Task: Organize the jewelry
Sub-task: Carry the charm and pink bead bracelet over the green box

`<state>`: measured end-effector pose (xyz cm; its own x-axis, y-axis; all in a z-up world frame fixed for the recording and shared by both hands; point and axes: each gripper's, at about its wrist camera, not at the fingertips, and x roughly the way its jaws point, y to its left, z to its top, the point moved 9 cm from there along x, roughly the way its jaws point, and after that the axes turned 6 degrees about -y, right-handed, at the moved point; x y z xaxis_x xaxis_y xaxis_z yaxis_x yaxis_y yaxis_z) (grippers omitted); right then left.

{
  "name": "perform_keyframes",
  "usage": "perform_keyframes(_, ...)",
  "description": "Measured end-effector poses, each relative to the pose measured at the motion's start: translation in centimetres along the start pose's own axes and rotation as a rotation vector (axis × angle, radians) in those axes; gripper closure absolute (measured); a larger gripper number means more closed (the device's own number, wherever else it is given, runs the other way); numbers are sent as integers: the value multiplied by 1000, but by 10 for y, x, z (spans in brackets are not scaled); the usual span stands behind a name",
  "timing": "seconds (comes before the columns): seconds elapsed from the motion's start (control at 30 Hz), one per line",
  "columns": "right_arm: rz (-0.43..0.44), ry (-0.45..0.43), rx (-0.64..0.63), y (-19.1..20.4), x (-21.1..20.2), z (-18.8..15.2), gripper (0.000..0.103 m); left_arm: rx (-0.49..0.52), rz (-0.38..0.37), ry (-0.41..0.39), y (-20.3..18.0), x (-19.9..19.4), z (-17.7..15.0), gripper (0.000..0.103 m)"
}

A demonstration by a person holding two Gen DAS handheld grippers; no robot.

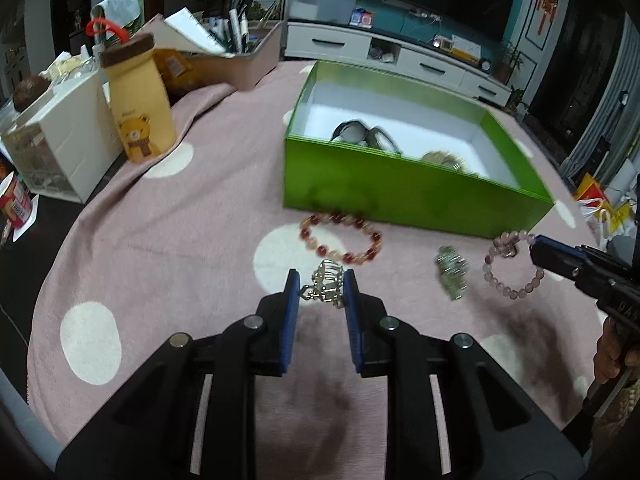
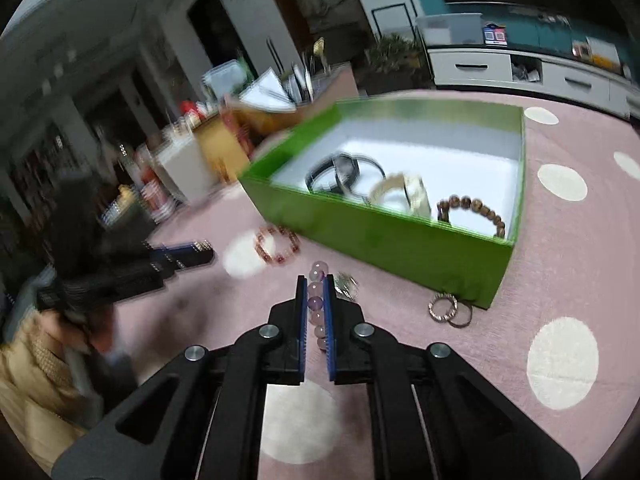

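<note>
A green box (image 1: 400, 196) with a white inside stands on the pink dotted cloth and holds dark bangles (image 2: 344, 172), a gold bangle (image 2: 404, 192) and a brown bead bracelet (image 2: 476, 208). My left gripper (image 1: 322, 280) is shut on a silver hair claw (image 1: 326, 286) in front of the box. A red bead bracelet (image 1: 344, 240) lies just beyond it. My right gripper (image 2: 316, 292) is shut on a pale pink bead bracelet (image 2: 316, 300), which also shows in the left wrist view (image 1: 514, 268). A silver clip (image 1: 452, 276) lies between the grippers.
Two rings (image 2: 450, 310) lie by the box's near corner. A yellow bear carton (image 1: 138, 100), white drawers (image 1: 60, 140) and a pink organiser (image 1: 240, 60) stand at the table's far left. A white TV cabinet (image 1: 400, 52) is behind.
</note>
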<state>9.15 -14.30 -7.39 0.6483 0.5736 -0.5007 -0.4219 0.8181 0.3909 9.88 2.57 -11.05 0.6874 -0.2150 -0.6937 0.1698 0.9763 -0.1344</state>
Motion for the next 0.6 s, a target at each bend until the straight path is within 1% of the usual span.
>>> perform_keyframes(0.07,25,-36,26,1,-9,10,96,9,-14,-8,-7,-2,7,81)
perform_keyframes(0.2,34,-97,37,4,-21,32,96,35,-47,-33,-24,-5,32,81)
perform_keyframes(0.3,16,-128,31,-1,-26,47,96,55,-60,-58,-34,-4,52,81)
perform_keyframes(0.43,-39,-140,58,-21,-26,62,96,83,-75,-86,-51,3,83,81)
perform_keyframes(0.6,-76,-156,97,-43,-20,75,96,91,-117,-75,-73,25,118,81)
